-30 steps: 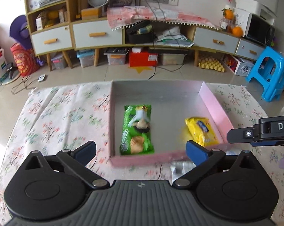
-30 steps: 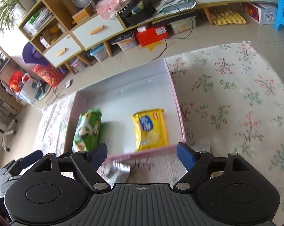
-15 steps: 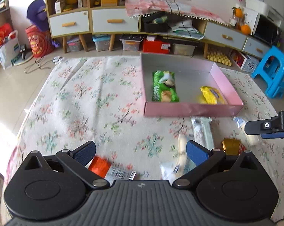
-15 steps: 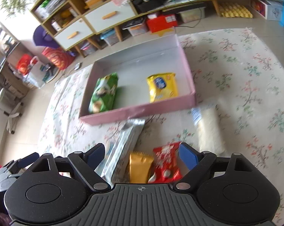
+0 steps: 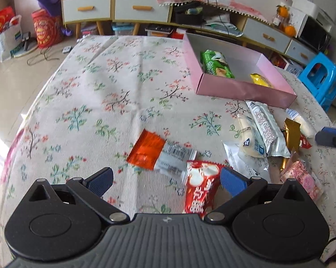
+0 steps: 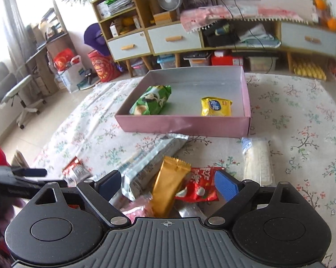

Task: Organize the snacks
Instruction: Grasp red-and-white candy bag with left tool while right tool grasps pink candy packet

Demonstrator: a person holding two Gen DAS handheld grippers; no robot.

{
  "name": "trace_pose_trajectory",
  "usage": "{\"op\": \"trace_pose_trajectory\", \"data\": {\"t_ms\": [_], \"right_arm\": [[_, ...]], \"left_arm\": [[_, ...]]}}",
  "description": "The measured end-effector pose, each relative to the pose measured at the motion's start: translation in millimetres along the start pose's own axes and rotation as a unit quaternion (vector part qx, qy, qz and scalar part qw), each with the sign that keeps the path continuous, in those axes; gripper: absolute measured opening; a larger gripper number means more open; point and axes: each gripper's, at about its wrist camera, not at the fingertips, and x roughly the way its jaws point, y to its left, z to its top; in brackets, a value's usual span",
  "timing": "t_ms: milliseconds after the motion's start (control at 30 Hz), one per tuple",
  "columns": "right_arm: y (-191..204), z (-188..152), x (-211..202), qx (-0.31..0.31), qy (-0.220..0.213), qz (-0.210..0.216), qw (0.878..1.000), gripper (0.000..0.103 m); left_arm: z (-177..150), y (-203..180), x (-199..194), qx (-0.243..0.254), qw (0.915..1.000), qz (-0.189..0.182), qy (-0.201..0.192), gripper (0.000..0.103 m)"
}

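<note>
A pink box (image 5: 241, 89) (image 6: 185, 126) on the floral cloth holds a green biscuit pack (image 5: 216, 65) (image 6: 151, 102) and a yellow pack (image 5: 260, 80) (image 6: 216, 106). Loose snacks lie in front of the box. My left gripper (image 5: 166, 181) is open above an orange-and-grey packet (image 5: 145, 149) and a red-and-white packet (image 5: 201, 187), gripping neither. My right gripper (image 6: 166, 184) has its jaws opening over a gold packet (image 6: 170, 183), a red packet (image 6: 199, 185) and a silver pack (image 6: 145, 165), with nothing pressed between its pads. A clear white pack (image 6: 257, 160) lies to the right.
The table's near-left edge (image 5: 16, 134) drops to a tiled floor. Behind stand a drawer cabinet (image 6: 174, 38), a blue stool (image 5: 322, 78) and an office chair (image 6: 9, 91). The left gripper's finger (image 6: 29, 173) shows in the right wrist view, the right one's (image 5: 330, 135) in the left.
Both grippers have drawn back from the pink box toward the near side of the table. The loose snack pile now lies under them. The right jaws stand slightly wider.
</note>
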Motion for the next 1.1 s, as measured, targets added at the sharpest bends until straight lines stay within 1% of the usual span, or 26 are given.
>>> {"op": "trace_pose_trajectory", "data": {"t_ms": [67, 167, 300, 333, 433, 533, 567, 667, 733, 767, 933, 1000, 1033, 1067, 1100], "right_arm": [[3.7, -7.6, 1.0, -0.013, 0.003, 0.010, 1.000, 0.093], [14.0, -20.4, 4.9, -0.048, 0.014, 0.027, 0.998, 0.093], [31.0, -38.2, 4.4, -0.110, 0.013, 0.030, 0.993, 0.093], [34.5, -42.0, 3.4, -0.124, 0.011, 0.031, 0.992, 0.093], [44.6, -51.5, 3.3, -0.166, 0.010, 0.030, 0.986, 0.093], [50.8, -59.1, 6.1, -0.196, 0.015, 0.019, 0.980, 0.093], [51.7, -61.3, 6.7, -0.200, 0.016, 0.018, 0.979, 0.092], [54.1, -65.4, 9.0, -0.207, 0.025, 0.018, 0.978, 0.090], [55.7, -67.7, 9.6, -0.209, 0.026, 0.016, 0.977, 0.090], [55.9, -68.6, 9.7, -0.209, 0.027, 0.014, 0.977, 0.089], [54.5, -67.8, 9.0, -0.206, 0.029, 0.006, 0.978, 0.069], [53.3, -65.0, 10.1, -0.202, 0.029, 0.001, 0.979, 0.058], [51.8, -64.3, 10.1, -0.199, 0.030, -0.003, 0.980, 0.054], [50.4, -63.0, 11.2, -0.196, 0.034, -0.006, 0.980, 0.047], [48.5, -62.3, 12.0, -0.192, 0.038, -0.007, 0.981, 0.039]], "left_arm": [[-4.7, 3.2, -3.6, -0.004, 0.9998, -0.019, 0.000, 0.102], [-12.1, -0.4, -5.4, 0.008, 0.9991, -0.041, 0.000, 0.102], [-24.9, -3.1, -3.9, 0.015, 0.9974, -0.071, -0.004, 0.095], [-27.6, -3.6, -2.6, 0.015, 0.9971, -0.075, -0.005, 0.092], [-32.6, -5.8, 1.2, 0.014, 0.9966, -0.081, -0.003, 0.084], [-33.3, -4.3, 2.4, 0.006, 0.9963, -0.085, -0.006, 0.079], [-32.5, -4.0, 2.6, 0.004, 0.9964, -0.085, -0.006, 0.078], [-30.2, -6.0, 3.5, 0.001, 0.9965, -0.083, -0.006, 0.070], [-30.5, -7.0, 3.5, 0.001, 0.9965, -0.083, -0.004, 0.063], [-30.2, -7.6, 3.9, 0.002, 0.9966, -0.083, -0.003, 0.061], [-28.9, -6.4, 4.0, -0.002, 0.9965, -0.083, 0.001, 0.043], [-28.2, -5.9, 4.4, -0.005, 0.9962, -0.087, 0.004, 0.038], [-27.9, -6.9, 4.6, -0.005, 0.9962, -0.086, 0.006, 0.036], [-27.7, -8.0, 4.8, -0.004, 0.9963, -0.086, 0.008, 0.034], [-27.6, -8.6, 5.0, -0.003, 0.9965, -0.083, 0.010, 0.029]]}}
